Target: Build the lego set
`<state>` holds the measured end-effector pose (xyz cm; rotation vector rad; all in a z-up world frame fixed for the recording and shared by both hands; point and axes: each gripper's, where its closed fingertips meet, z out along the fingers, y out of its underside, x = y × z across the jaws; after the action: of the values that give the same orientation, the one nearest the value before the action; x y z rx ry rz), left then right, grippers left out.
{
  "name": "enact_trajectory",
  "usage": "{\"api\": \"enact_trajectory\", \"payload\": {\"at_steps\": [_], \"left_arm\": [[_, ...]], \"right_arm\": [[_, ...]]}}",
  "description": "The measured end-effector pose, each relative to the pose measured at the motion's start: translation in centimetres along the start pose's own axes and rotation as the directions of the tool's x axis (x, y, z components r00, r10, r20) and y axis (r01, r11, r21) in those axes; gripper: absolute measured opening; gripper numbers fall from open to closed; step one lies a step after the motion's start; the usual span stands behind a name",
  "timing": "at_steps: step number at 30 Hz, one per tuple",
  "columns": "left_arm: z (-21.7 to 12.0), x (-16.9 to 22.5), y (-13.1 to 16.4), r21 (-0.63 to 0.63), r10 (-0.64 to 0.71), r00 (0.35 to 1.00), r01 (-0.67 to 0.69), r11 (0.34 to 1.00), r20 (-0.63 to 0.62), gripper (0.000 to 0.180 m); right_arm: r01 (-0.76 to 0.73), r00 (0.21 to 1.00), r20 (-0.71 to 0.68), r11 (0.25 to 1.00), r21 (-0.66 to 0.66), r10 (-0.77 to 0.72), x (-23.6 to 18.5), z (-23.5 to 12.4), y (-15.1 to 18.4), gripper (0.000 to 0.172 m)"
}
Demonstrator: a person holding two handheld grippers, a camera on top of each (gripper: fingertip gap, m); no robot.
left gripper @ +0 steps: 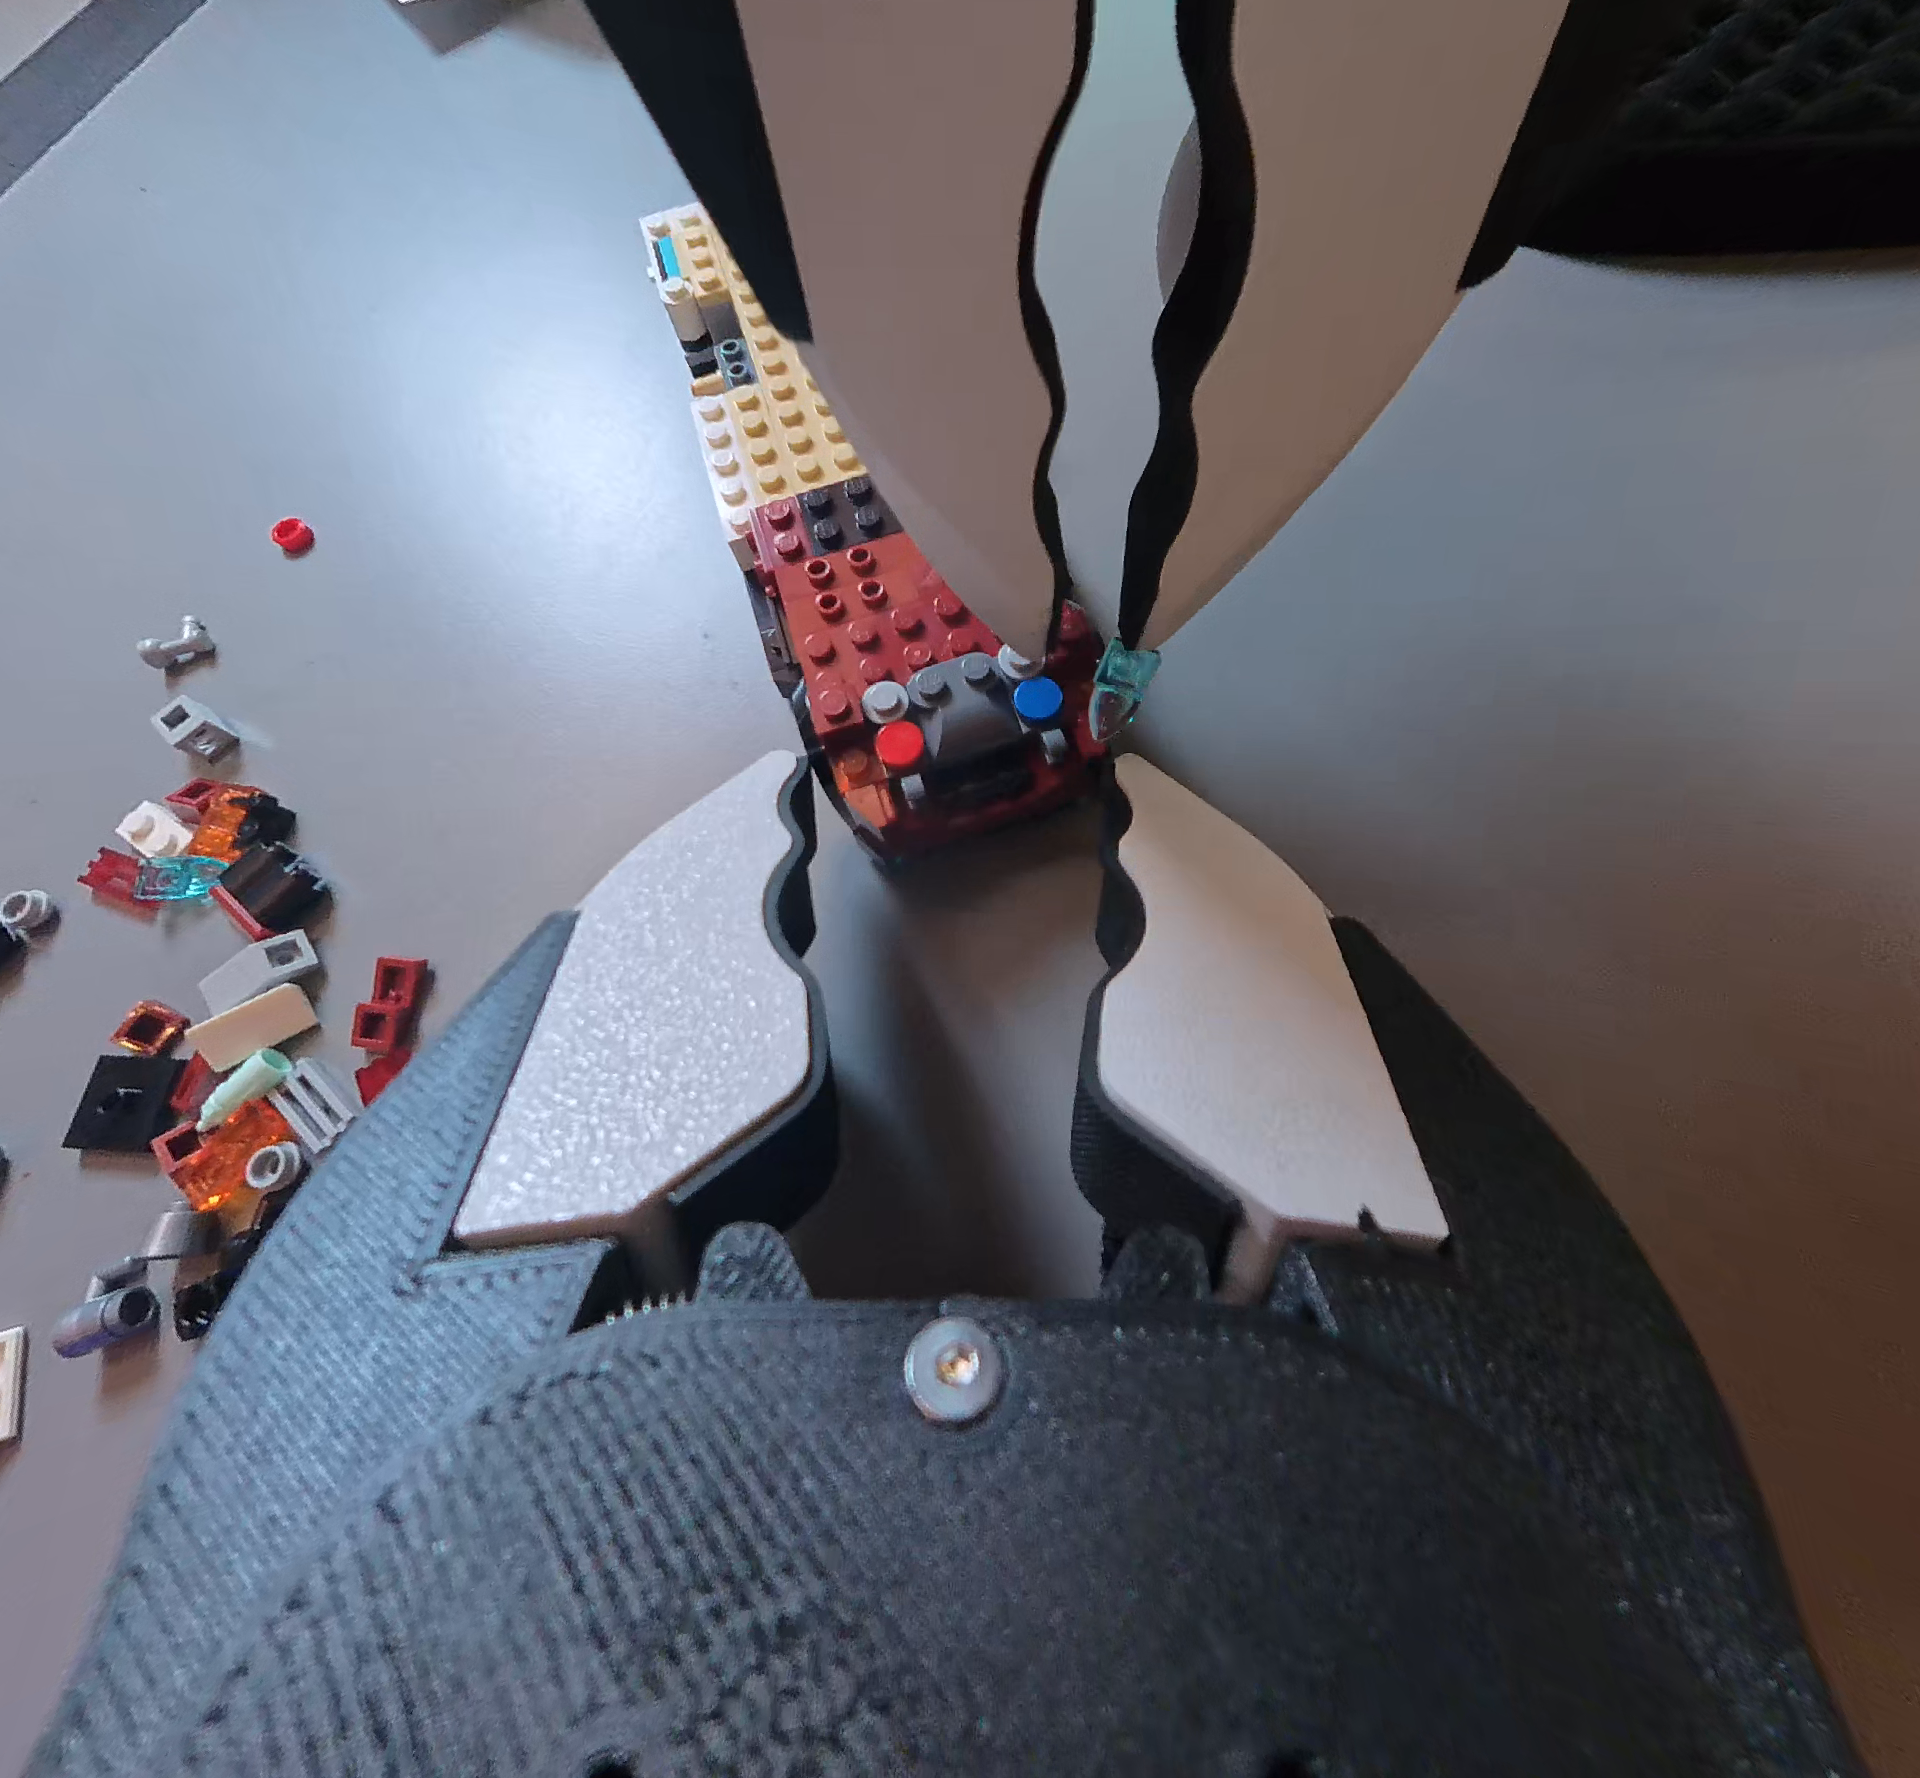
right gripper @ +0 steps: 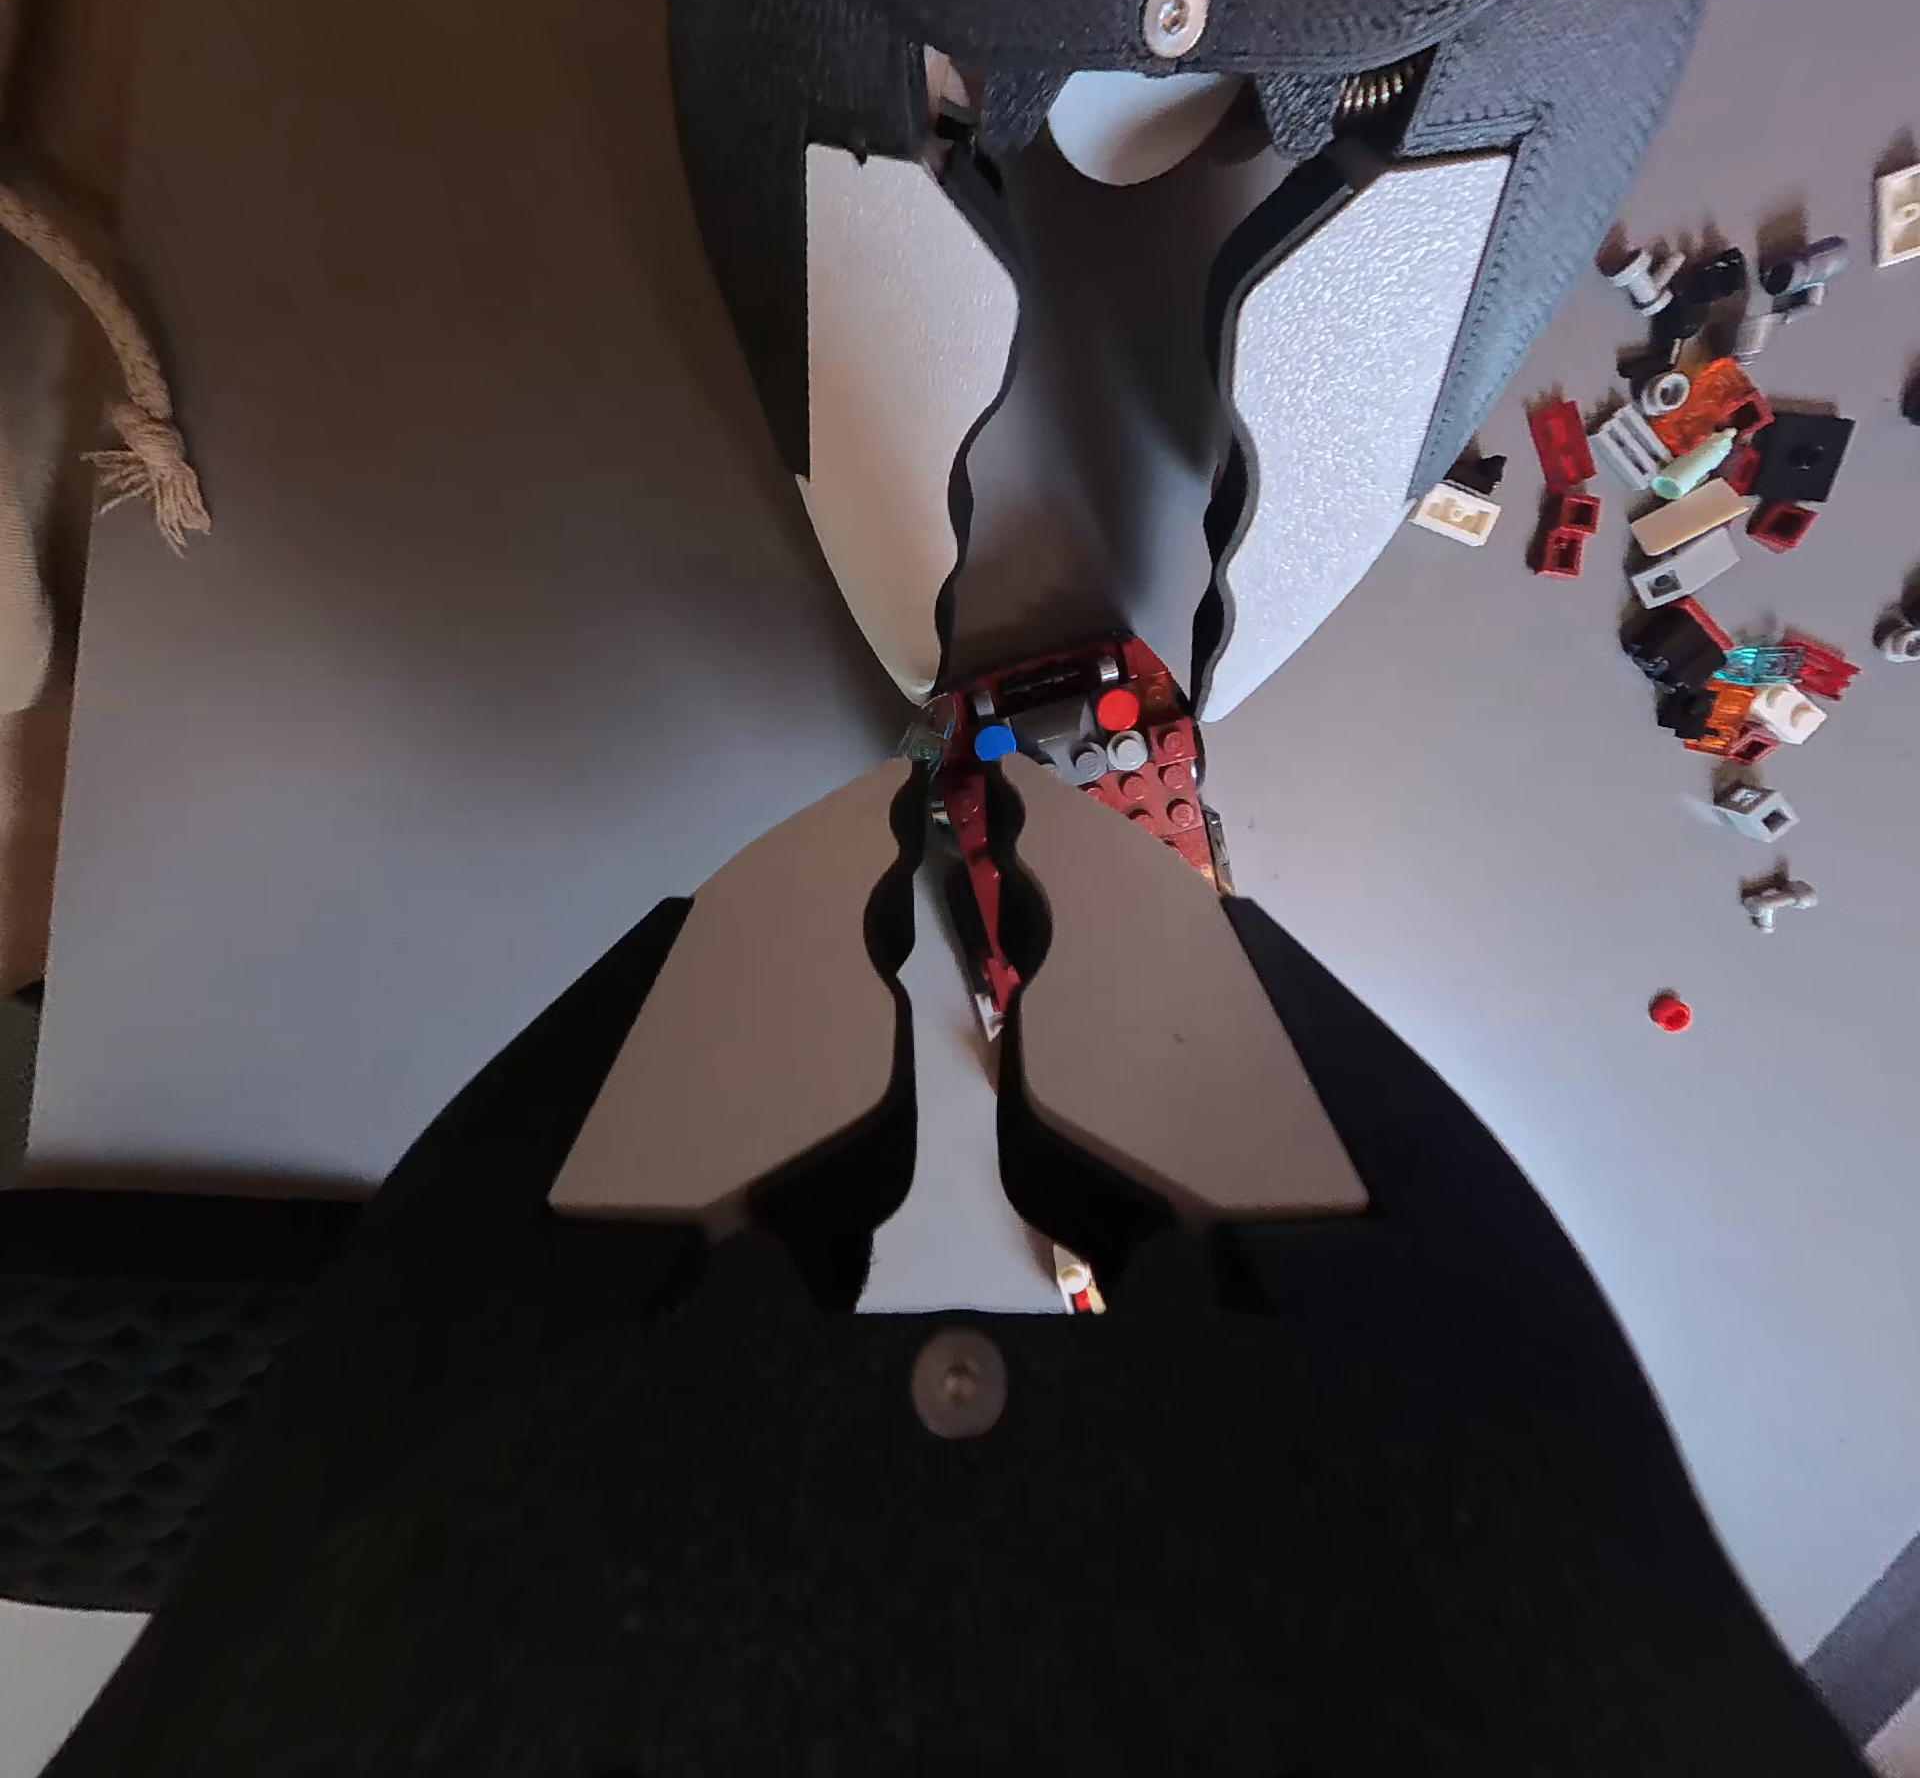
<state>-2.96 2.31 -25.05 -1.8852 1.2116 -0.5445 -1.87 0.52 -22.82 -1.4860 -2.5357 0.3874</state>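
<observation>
Bracing the dark-red and tan brick-built model [left gripper: 831, 606] on the grey table [left gripper: 416, 326], left gripper [left gripper: 961, 772] clamping its studded front end to steady it. Opposite, right gripper [right gripper: 961, 772] parted slightly, straddling the model's edge, small clear teal piece [left gripper: 1120, 689] touching one fingertip. Loose bricks [left gripper: 208, 1001] lying well aside.

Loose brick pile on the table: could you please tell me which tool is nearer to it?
Left. The left tool lies right beside the loose brick pile, its tips flanking the brick model; the right tool reaches in from opposite, farther off.
</observation>
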Motion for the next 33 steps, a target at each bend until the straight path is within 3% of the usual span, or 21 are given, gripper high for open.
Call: {"api": "enact_trajectory", "payload": {"at_steps": [17,27,33], "left_arm": [[-0.2,0.1,-0.3,0.025,-0.039,0.999,0.040,0.999,-0.032,0.053],[-0.2,0.1,-0.4,0.025,-0.040,0.999,0.040,0.999,-0.031,0.052],[-0.1,0.2,-0.3,0.020,-0.034,0.999,0.035,0.999,-0.027,0.052]], "right_arm": [[0.091,0.994,-0.051,0.996,-0.014,-0.092,0.5,0.5,0.1,0.009],[0.019,0.998,-0.066,0.998,0.066,-0.014,-0.1,-0.4,-0.6,0.013],[-0.042,0.981,-0.188,0.998,0.055,0.052,-0.1,0.5,-0.5,0.015]]}}
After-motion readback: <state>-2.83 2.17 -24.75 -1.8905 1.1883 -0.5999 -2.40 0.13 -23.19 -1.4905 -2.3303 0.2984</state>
